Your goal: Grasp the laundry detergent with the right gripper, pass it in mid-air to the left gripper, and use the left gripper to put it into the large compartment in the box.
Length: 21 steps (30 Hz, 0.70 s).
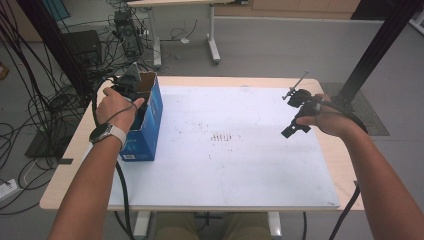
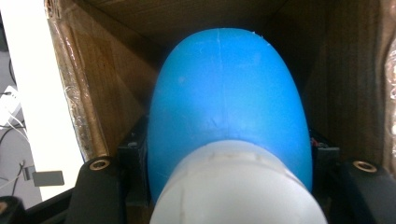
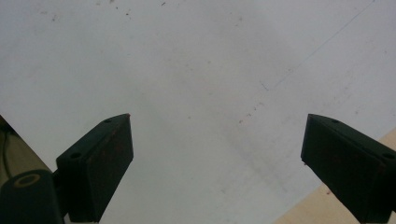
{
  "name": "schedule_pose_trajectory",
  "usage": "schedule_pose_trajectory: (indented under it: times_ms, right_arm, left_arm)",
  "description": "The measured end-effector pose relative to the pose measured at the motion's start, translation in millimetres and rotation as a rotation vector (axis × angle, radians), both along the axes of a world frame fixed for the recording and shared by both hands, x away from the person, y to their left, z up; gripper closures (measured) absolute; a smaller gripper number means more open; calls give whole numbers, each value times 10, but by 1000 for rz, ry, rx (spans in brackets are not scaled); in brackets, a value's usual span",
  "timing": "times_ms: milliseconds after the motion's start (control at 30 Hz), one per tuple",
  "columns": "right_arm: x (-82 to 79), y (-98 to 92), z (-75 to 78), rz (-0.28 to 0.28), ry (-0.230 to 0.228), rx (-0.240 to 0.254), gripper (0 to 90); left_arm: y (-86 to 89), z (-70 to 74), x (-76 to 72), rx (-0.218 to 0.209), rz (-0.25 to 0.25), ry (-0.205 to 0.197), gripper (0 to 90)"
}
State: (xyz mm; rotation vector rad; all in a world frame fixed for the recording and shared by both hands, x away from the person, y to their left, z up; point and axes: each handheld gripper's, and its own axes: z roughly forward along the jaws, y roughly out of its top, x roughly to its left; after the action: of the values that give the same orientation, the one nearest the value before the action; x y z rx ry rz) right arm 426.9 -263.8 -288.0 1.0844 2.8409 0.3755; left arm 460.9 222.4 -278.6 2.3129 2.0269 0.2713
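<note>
My left gripper (image 1: 131, 82) reaches down into the open top of a blue carton (image 1: 150, 122) at the table's left side. In the left gripper view a smooth blue rounded object (image 2: 224, 93) with a white end (image 2: 233, 186) sits between the black jaws, which press on its two sides, so my left gripper (image 2: 229, 154) is shut on it. Brown cardboard walls (image 2: 112, 70) of the carton surround it. My right gripper (image 1: 296, 120) hovers over the right part of the white mat (image 1: 225, 155), jaws wide apart. Nothing lies between them in the right gripper view (image 3: 218, 123).
The white mat (image 3: 187, 56) covers most of the wooden table (image 1: 75, 145); faint reddish marks (image 1: 222, 136) sit at its middle. Cables and black stands crowd the floor at the left (image 1: 30, 100). A black post (image 1: 380, 45) rises at the back right.
</note>
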Motion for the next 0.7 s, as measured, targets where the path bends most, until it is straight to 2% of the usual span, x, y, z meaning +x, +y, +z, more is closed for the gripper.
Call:
schedule_pose_trajectory:
  times_ms: [700]
  right_arm:
    - [6, 4, -13, 3, -2, 0, 90]
  left_arm:
    - [-7, -2, 6, -3, -8, -6, 370]
